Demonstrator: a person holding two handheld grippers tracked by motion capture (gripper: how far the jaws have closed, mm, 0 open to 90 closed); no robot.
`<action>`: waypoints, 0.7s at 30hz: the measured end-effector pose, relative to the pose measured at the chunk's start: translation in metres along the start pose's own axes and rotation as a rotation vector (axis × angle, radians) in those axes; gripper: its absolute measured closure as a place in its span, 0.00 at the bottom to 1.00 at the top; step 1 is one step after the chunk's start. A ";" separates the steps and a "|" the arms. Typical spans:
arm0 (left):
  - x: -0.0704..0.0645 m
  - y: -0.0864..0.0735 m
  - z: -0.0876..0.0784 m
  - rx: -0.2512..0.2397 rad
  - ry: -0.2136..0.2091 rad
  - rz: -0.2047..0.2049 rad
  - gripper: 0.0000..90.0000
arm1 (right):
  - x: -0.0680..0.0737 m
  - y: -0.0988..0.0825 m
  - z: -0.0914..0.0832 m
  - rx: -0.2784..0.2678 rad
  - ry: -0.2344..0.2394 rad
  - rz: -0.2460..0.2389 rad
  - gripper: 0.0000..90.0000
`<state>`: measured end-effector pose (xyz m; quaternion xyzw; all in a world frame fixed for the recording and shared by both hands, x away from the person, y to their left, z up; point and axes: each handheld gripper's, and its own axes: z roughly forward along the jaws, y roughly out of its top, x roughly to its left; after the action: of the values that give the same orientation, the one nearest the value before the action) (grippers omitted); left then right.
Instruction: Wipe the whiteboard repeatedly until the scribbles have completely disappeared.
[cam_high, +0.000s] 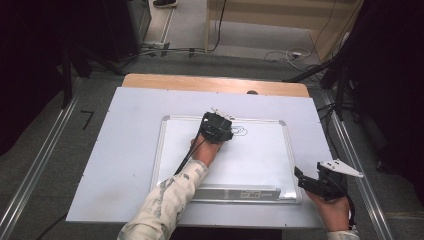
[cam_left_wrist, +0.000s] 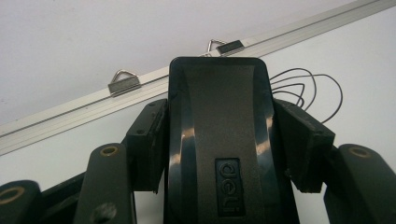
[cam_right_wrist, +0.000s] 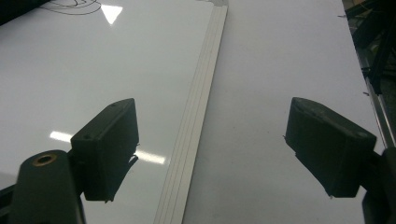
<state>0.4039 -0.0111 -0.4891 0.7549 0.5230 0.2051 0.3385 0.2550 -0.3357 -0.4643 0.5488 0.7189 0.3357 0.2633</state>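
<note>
A white whiteboard (cam_high: 260, 162) with a silver frame lies flat on the table. My left gripper (cam_high: 216, 127) is at the board's far edge, shut on a black board eraser (cam_left_wrist: 217, 93) that rests on the board; its pads (cam_left_wrist: 149, 135) press both sides of the eraser. Thin black scribbled loops (cam_left_wrist: 310, 88) lie just right of the eraser, also seen as scribbles (cam_high: 240, 131) in the high view. My right gripper (cam_high: 312, 182) hovers open over the board's near right corner, with the frame's right rail (cam_right_wrist: 196, 116) running between its jaws and nothing held.
The board lies on a white sheet (cam_high: 125, 150) covering a wooden table (cam_high: 215, 82). A pen tray (cam_high: 240, 192) runs along the board's near edge. Two metal hanging clips (cam_left_wrist: 123, 80) sit on the far rail. Cables and stands lie on the floor beyond.
</note>
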 end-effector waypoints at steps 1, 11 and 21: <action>-0.001 0.000 0.000 0.001 -0.002 0.001 0.44 | 0.000 0.000 0.000 0.000 0.000 0.000 0.18; -0.008 0.003 0.004 -0.002 -0.010 0.009 0.44 | 0.000 0.000 0.000 0.000 0.001 0.000 0.18; -0.015 0.006 0.007 0.003 -0.022 0.021 0.44 | 0.000 0.000 0.000 0.001 0.001 -0.001 0.18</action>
<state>0.4070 -0.0279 -0.4887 0.7632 0.5114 0.1995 0.3409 0.2551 -0.3361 -0.4644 0.5484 0.7194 0.3356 0.2629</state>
